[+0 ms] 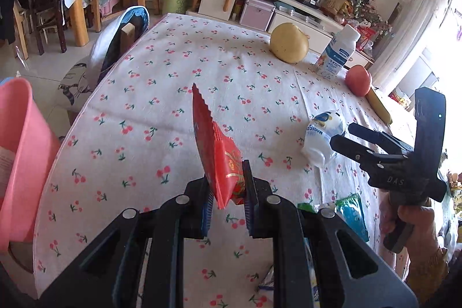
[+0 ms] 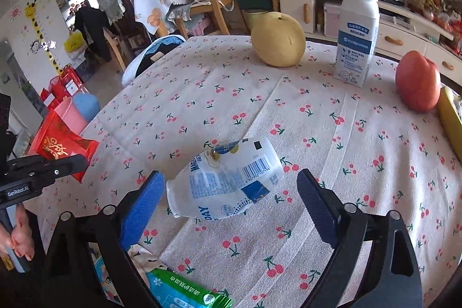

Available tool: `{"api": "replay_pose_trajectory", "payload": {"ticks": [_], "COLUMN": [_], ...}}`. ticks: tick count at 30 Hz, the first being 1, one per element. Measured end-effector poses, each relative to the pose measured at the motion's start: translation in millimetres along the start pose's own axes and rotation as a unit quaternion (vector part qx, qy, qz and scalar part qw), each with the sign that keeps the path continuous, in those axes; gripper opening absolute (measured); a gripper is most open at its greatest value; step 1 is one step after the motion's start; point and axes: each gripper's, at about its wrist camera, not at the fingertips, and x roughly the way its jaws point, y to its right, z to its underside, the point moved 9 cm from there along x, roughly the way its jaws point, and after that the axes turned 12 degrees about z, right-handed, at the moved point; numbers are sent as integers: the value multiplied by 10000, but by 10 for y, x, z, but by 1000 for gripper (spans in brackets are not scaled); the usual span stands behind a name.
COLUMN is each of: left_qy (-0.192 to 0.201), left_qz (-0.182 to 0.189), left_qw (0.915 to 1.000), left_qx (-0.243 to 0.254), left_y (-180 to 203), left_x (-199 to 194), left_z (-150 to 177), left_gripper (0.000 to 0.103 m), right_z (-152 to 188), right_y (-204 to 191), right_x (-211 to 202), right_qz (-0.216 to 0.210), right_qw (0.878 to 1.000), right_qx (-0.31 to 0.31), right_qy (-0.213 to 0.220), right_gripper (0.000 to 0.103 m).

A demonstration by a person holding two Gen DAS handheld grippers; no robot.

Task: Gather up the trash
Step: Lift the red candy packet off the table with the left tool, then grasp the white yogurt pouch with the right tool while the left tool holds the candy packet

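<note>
Fingers of the right gripper [image 2: 228, 192] stand wide astride the crushed white bottle [image 2: 225, 178], lying crosswise mid-tablecloth [image 2: 332, 163], while the left gripper [image 1: 228, 192] pinches a red wrapper [image 1: 219, 158] near the table's left edge.

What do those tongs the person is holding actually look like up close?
Both are black plastic, hinged with round silver pins. The left tongs and right tongs have ribbed blue pads inside their fingers. White lettering marks the bodies. Each sits on a black handle; a small light dots the right one. A knitted mustard sleeve cuff shows.
</note>
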Motion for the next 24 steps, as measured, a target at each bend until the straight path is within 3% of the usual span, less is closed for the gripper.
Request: {"api": "replay_pose_trajectory", "payload": {"ticks": [2,8,13,22,23,24], "left_qy": [11,37,15,-67,-76,-81], "left_qz": [120,326,551,800,818,840], "left_qw": [9999,9995,9985,9968,9966,9964], "left_qx": [-101,-42,-48,-19,-37,-56], "left_y": [-49,-119,-144,-119,-121,-121], "left_x": [-25,31,100,194,207,214], "left_z": [55,65,28,22,26,28], "left_gripper": [20,20,20,20,20,20], "right_z": [31,171,131,17,16,17], "right_y": [-96,-280,-270,-255,-267,-290], "right_x": [47,246,305,302,303,295], "right_qz": [-4,575,570,227,218,158], "right_qw": [9995,9916,9915,9977,9975,9975], "right_qx": [-305,-1136,-1152,-628,-656,-682], "right_qy": [-49,-211,-186,-116,-122,-118], "right_gripper": [93,93,94,94,91,82]}}
